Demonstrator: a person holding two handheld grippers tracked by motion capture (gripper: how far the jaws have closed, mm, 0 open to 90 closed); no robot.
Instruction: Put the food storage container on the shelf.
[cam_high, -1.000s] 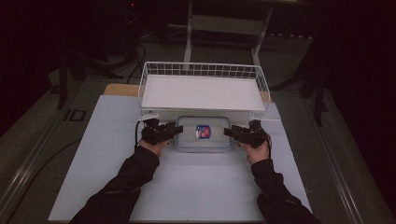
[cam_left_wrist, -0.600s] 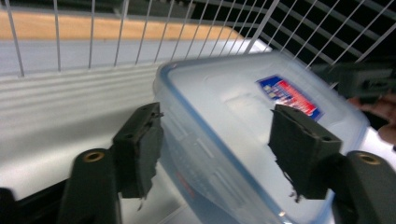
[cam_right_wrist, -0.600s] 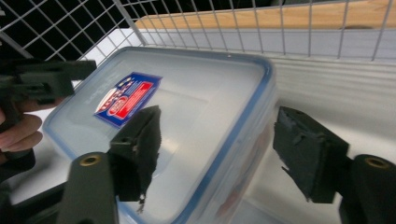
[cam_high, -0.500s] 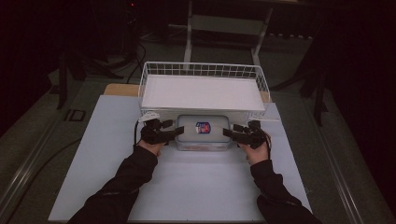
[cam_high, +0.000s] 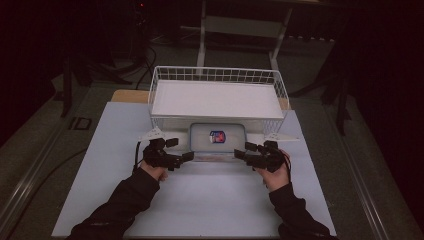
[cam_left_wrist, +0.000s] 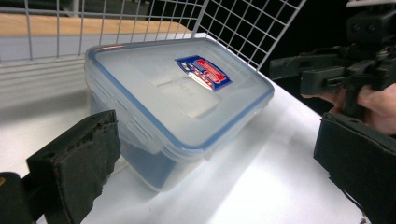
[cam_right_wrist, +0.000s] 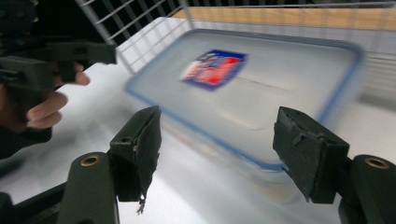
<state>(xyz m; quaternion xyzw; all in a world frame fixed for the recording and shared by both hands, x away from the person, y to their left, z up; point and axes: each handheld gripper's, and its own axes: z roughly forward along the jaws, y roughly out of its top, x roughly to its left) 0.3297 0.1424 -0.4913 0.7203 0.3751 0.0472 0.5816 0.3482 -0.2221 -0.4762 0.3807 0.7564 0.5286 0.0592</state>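
A clear plastic container (cam_high: 217, 137) with a blue-edged lid and a red-and-blue label lies on the white table sheet, right in front of a white wire basket (cam_high: 215, 73). My left gripper (cam_high: 180, 150) stands open at the container's front left corner, not touching it. My right gripper (cam_high: 244, 150) stands open at the front right corner. In the left gripper view the container (cam_left_wrist: 177, 98) lies beyond the wide-apart jaws of the left gripper (cam_left_wrist: 219, 168). In the right gripper view the container (cam_right_wrist: 261, 88) is blurred, ahead of the right gripper (cam_right_wrist: 224, 154).
The basket holds a flat white board (cam_high: 215, 97) and its wire wall (cam_left_wrist: 233, 28) rises close behind the container. A wooden strip (cam_high: 129, 96) shows behind the white sheet (cam_high: 210, 200). Dark floor and stand legs surround the table.
Both grippers have drawn back from the container's two sides toward the person, now level with its front corners. The container has stayed put.
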